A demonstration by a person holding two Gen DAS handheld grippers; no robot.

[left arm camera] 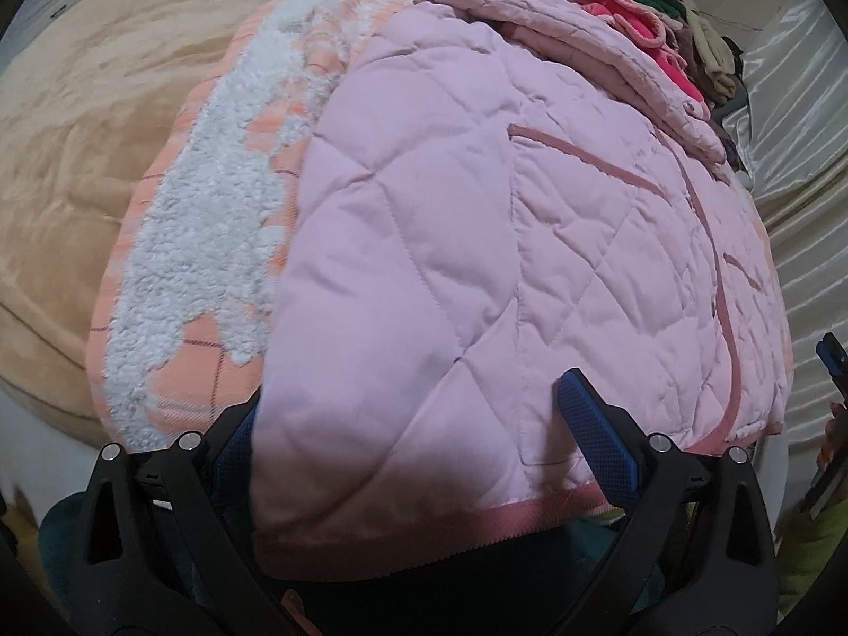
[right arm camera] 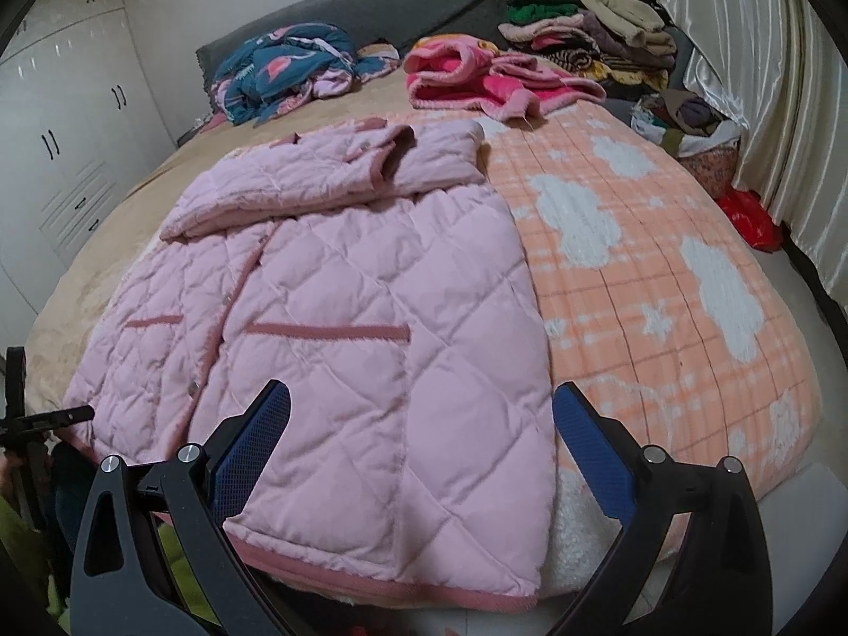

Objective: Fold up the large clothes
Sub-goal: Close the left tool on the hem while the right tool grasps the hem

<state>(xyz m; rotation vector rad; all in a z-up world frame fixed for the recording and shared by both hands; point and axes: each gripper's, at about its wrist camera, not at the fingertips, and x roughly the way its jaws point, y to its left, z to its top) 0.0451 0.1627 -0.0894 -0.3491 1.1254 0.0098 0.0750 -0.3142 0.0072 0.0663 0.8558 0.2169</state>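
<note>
We see the bed (right arm camera: pixel 106 244) spread ahead of both grippers, with an orange checked blanket (right arm camera: pixel 662 275) over it. On that lies the pink quilted jacket (right arm camera: pixel 371 286), hem nearest us, one sleeve folded across its top. Our left gripper (left arm camera: pixel 418 424) stands wide, the jacket's hem corner lying between its blue pads (left arm camera: pixel 599 434). Our right gripper (right arm camera: pixel 421 440) is equally wide, straddling the opposite hem corner. Beyond lie piled clothes (right arm camera: pixel 588 42); white wardrobes (right arm camera: pixel 63 159) stand far left.
</note>
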